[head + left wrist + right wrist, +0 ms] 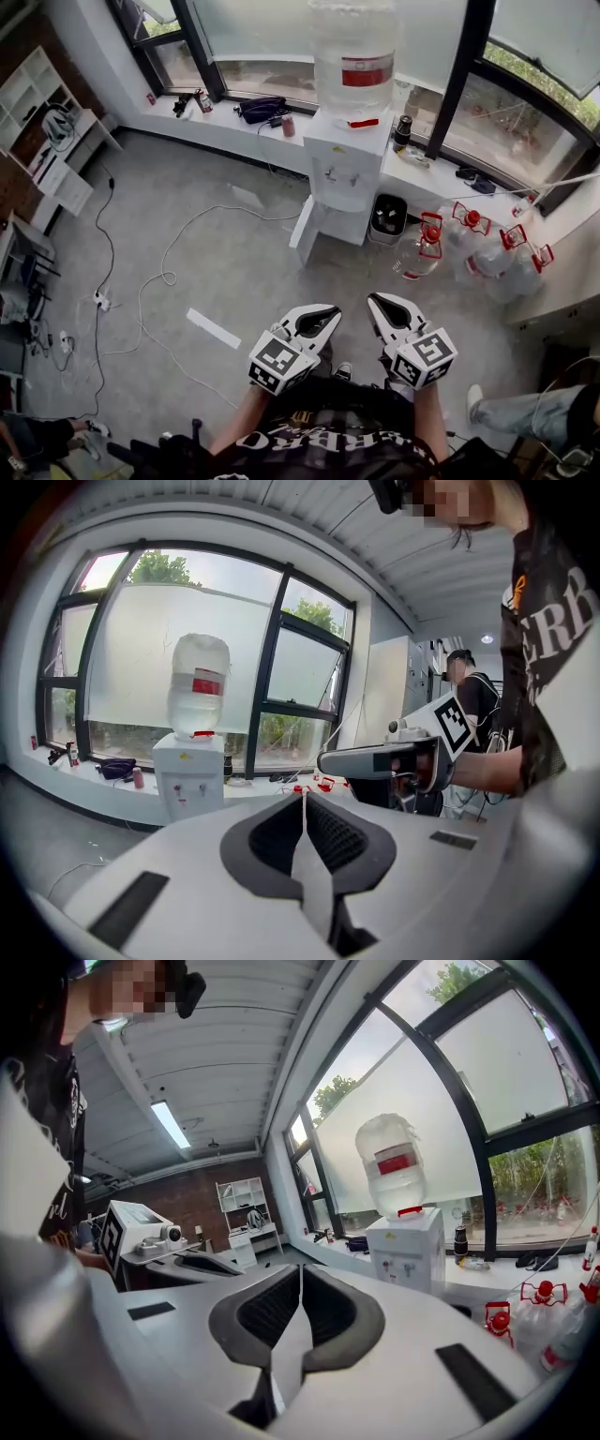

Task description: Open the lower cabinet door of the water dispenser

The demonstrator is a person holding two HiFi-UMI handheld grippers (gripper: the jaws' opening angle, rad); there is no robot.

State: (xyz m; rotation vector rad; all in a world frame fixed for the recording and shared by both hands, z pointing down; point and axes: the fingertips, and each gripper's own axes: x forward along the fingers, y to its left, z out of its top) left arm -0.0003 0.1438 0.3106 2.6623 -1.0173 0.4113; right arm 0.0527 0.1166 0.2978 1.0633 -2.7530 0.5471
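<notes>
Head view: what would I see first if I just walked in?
Probably the white water dispenser by the window at top centre, with a big clear bottle on top. Then the two shut claws, left claw and right claw, side by side at the bottom, and the red-capped bottles on the floor to the right.

Water dispenser [345, 169] was white, and so was its lower cabinet door [303, 230]. Bottle [354, 56] on top was clear, with a red label band and red collar. Left gripper [328, 312] and right gripper [377, 302] were white with black pads; their cubes bore black-and-white square markers. Floor [234, 272] was grey. Window frames [464, 75] were black. Spare bottles [473, 239] were clear with red caps.
</notes>
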